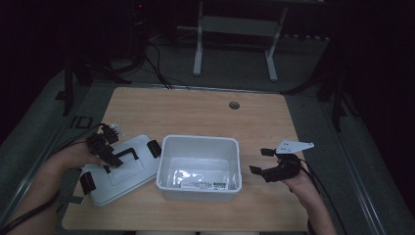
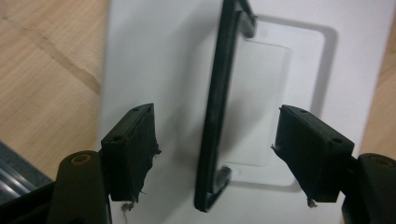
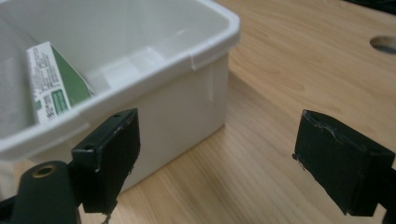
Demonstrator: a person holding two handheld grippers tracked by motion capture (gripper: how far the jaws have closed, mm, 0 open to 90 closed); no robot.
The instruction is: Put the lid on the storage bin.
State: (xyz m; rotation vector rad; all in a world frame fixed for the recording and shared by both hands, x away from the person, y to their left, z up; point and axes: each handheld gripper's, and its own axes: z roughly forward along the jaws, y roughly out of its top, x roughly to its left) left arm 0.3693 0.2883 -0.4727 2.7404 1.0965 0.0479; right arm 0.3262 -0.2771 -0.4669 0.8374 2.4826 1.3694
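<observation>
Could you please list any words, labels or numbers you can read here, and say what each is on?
No text can be read.
Green and white label on a packet inside the white box: it has lines of print, too small and blurred to read.
The same label in the high view: too small to read.
Lid and its handle: no markings.
</observation>
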